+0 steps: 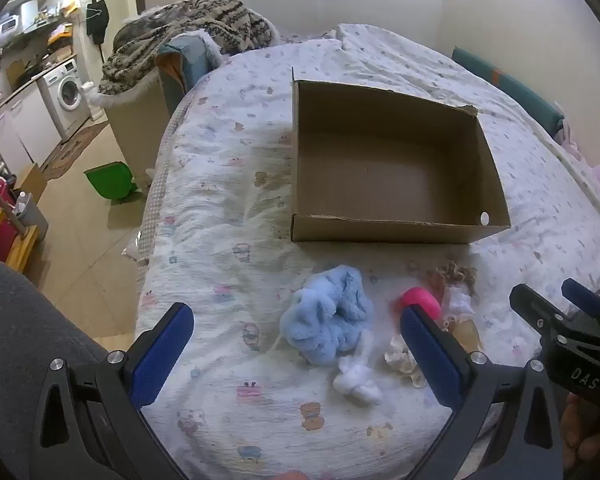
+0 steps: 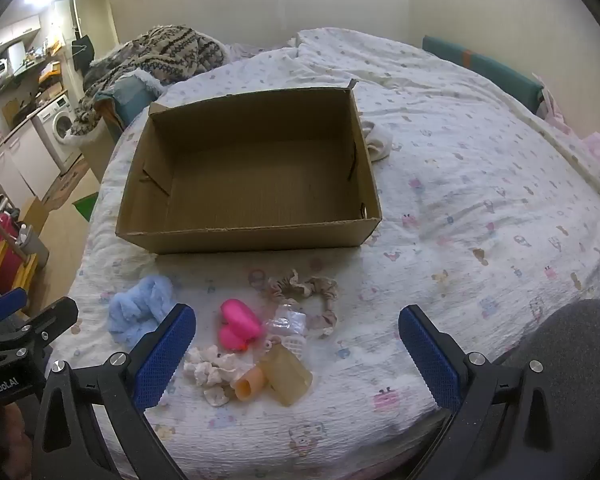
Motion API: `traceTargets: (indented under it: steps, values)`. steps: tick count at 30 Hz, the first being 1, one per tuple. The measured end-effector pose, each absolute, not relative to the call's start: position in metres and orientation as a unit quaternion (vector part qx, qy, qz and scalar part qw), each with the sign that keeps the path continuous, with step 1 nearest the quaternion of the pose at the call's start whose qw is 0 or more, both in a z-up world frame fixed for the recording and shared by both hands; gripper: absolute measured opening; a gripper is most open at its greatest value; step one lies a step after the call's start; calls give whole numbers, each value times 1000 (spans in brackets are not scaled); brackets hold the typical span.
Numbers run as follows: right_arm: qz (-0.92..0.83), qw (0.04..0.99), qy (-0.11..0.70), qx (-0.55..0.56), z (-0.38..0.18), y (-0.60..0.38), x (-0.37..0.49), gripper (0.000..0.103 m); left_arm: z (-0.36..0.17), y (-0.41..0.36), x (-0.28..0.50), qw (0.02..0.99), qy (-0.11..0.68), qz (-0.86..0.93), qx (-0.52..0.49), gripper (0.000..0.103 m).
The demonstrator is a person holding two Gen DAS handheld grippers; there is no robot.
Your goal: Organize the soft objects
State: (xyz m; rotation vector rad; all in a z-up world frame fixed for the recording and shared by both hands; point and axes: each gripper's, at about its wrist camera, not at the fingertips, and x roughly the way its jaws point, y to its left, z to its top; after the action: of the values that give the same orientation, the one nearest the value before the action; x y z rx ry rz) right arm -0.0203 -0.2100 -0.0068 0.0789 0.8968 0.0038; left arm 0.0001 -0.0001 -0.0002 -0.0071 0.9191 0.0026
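An empty open cardboard box sits on the bed. In front of it lie soft things: a fluffy blue scrunchie, a pink soft toy, a beige scrunchie, a cream scrunchie, a white fluffy piece, a clear packet, and an amber soft block. My left gripper is open above the blue scrunchie. My right gripper is open above the pile. Both are empty.
The bed has a white patterned cover. A white cloth lies behind the box's right corner. A knitted blanket is heaped at the bed's far left. The floor, a green bin and a washing machine lie left.
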Motion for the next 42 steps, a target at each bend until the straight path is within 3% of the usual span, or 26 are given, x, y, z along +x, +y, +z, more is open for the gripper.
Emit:
traceTargets:
  steps: [42]
  values:
    - [-1, 899, 437, 30, -8, -209, -20, 103, 1, -1, 0, 895, 446, 1, -8, 103]
